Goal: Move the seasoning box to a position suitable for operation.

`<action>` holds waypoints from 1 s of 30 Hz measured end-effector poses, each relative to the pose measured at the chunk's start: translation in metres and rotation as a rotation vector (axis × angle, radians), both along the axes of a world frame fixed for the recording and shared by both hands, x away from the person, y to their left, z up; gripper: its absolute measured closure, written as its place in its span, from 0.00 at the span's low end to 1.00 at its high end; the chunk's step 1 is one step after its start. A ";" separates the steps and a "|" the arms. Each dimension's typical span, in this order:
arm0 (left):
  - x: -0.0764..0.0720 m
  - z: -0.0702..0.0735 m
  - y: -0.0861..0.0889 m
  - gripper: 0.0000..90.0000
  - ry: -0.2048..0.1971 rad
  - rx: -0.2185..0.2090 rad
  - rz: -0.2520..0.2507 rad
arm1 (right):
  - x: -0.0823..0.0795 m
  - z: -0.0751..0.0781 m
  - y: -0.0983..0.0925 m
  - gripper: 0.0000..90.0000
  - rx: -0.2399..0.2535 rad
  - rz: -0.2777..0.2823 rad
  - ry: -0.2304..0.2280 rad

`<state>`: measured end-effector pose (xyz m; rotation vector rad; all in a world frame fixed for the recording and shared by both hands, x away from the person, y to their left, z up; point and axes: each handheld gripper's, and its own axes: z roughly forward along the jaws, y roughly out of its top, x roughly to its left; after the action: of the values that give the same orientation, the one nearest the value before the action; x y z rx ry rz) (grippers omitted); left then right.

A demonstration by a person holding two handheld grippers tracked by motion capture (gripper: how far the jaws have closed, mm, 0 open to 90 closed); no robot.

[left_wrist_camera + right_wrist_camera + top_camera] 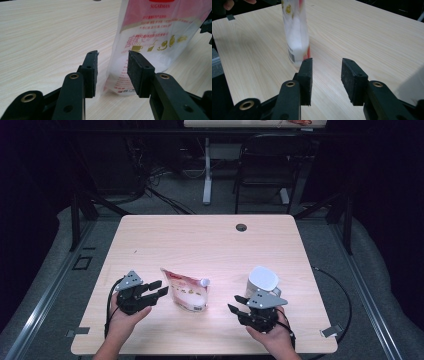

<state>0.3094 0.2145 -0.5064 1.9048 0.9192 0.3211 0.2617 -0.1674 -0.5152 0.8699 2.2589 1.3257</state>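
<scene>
Standing spread and empty, the left hand-held gripper [156,288] is set just beside the upright sugar pouch [188,291] on the desk [210,240], nearer than the right hand-held gripper [236,302], likewise spread, beside a white container [262,280].

The translucent plastic stand-up pouch [160,37] with a pink-red upper band carries the brand word "SUGARMAN" in white capitals on that band, seen in the left gripper view. Below it run lines of small white characters, too fine to read, then a row of gold pictograms of cups and dishes. Red fine print near the base is illegible. A barcode sits on the pouch's lower edge [292,55] in the right gripper view.
</scene>
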 end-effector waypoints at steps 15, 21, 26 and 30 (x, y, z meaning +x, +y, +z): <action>0.001 -0.002 0.016 0.67 0.016 0.006 0.057 | -0.017 -0.012 -0.052 0.59 0.010 -0.240 0.010; 0.000 -0.001 0.019 0.67 0.013 -0.007 0.067 | -0.027 -0.012 -0.062 0.69 -0.065 -0.317 0.000; 0.001 -0.002 0.020 0.67 0.015 -0.007 0.073 | -0.027 -0.014 -0.077 0.73 -0.034 -0.428 0.025; 0.001 -0.003 0.020 0.67 0.016 -0.006 0.072 | -0.026 -0.015 -0.083 0.66 -0.004 -0.510 0.023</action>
<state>0.3101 0.2345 -0.5097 1.8741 1.0003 0.3467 0.2358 -0.2506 -0.5303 1.3499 1.8711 1.0739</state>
